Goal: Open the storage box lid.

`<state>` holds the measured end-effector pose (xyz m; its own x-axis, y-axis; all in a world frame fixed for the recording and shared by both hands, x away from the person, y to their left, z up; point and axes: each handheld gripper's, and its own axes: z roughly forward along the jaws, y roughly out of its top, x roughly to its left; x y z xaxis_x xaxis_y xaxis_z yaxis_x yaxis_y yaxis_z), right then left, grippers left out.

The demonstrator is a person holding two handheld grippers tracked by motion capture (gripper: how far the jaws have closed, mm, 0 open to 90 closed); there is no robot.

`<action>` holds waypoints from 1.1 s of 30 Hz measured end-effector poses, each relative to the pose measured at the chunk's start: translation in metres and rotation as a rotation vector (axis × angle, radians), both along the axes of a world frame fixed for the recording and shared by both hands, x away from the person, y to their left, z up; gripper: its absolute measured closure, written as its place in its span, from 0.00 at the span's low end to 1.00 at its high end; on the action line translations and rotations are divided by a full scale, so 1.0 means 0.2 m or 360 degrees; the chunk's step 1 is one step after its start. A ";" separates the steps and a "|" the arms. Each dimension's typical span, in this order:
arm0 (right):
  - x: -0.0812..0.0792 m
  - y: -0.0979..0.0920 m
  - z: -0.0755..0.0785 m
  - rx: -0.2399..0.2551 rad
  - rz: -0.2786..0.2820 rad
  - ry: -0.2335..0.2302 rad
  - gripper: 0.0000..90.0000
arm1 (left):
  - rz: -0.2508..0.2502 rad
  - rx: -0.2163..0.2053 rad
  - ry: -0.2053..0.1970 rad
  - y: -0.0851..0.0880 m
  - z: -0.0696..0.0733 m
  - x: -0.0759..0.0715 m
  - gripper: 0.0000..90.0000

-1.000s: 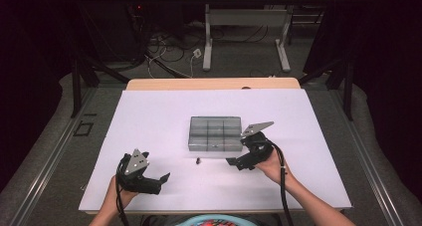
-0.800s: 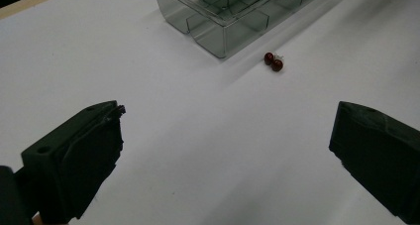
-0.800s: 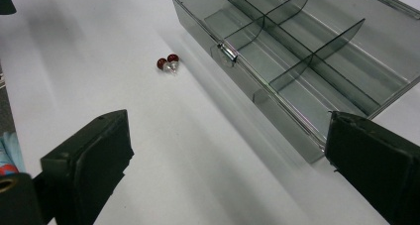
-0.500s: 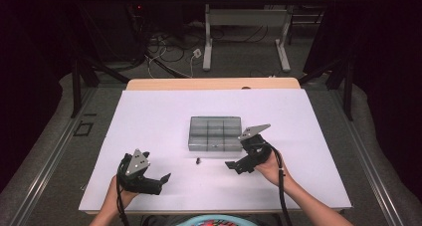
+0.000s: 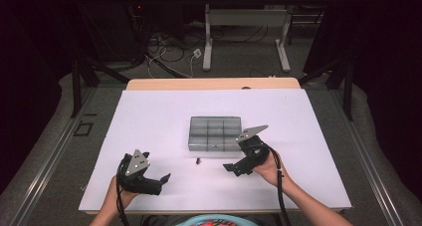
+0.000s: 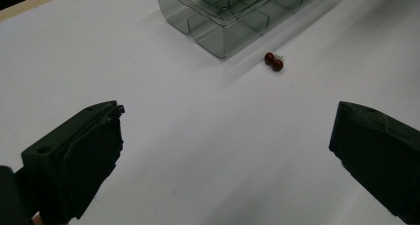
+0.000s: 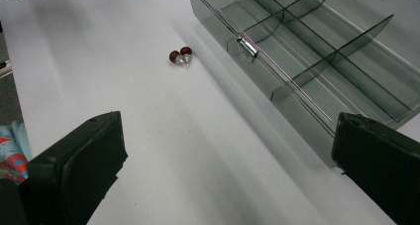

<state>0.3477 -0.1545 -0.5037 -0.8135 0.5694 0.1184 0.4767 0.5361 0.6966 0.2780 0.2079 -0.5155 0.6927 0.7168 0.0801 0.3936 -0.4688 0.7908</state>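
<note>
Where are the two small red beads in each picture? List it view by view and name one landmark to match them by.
High view: the red beads are a dark speck on the white table, just in front of the box, left of its middle.
Left gripper view: upper right of centre, near the box's corner.
Right gripper view: upper left of centre, left of the box's latch.
Shared landmark: the clear compartment box.

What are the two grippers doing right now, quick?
Left gripper: open, holding nothing.
Right gripper: just opened wide, nothing between its fingers; the red earrings lie on the table ahead of it.
</note>
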 end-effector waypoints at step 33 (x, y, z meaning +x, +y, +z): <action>0.06 0.16 -0.18 -0.0054 -0.0158 -0.0099 0.80 | 0.0004 0.0012 0.0013 -0.01 -0.01 0.00 0.00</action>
<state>0.3595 -0.1222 -0.5394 -0.7580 0.6504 0.0491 0.4853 0.5120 0.7088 0.2779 0.2061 -0.5173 0.6917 0.7177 0.0801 0.4011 -0.4740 0.7839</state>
